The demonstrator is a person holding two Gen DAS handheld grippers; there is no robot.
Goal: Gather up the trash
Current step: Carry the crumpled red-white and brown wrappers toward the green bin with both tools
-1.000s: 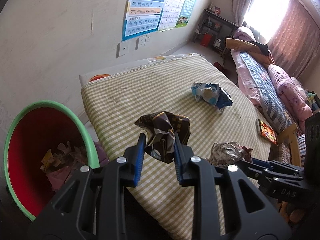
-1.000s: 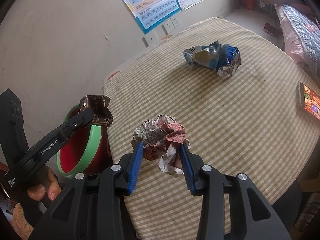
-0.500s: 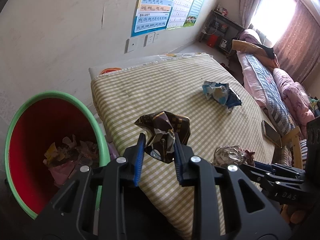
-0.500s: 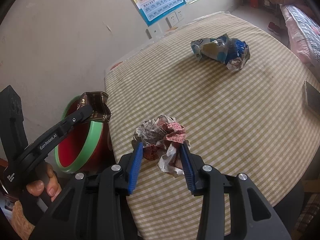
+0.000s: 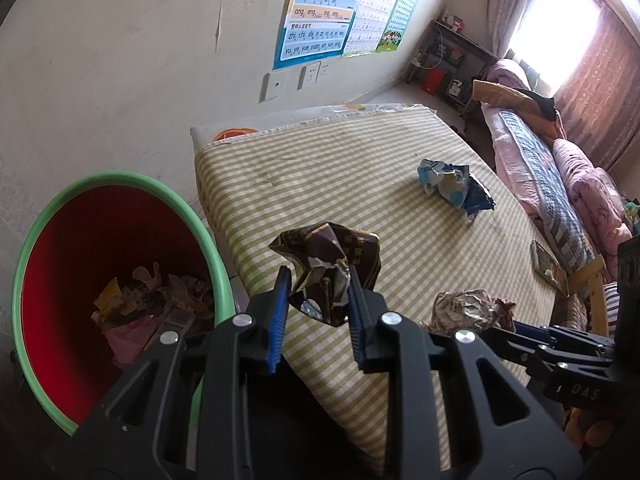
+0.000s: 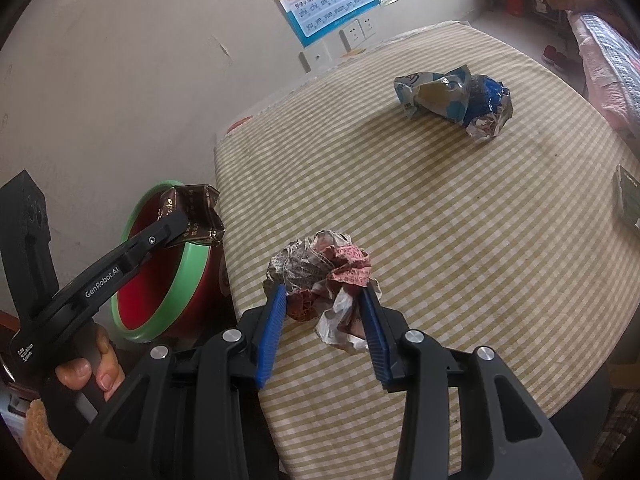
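Carrying is the step in hand: the left tongs (image 5: pixel 316 284) are clenched on a dark crumpled wrapper (image 5: pixel 332 264) held at the bench (image 5: pixel 320 176) edge beside the red bin (image 5: pixel 36 264); the right tongs (image 6: pixel 326 300) grip a crumpled paper wad (image 6: pixel 324 268) over the bench. Recommend centring each load above the bin mouth before releasing. A blue wrapper (image 6: pixel 452 100) remains uncollected on the bench.

Three crumpled wrappers: brown one (image 5: pixel 328 268), reddish one (image 6: pixel 324 276), blue one (image 6: pixel 452 100); one bin (image 5: pixel 120 184); one phone (image 5: pixel 550 266)
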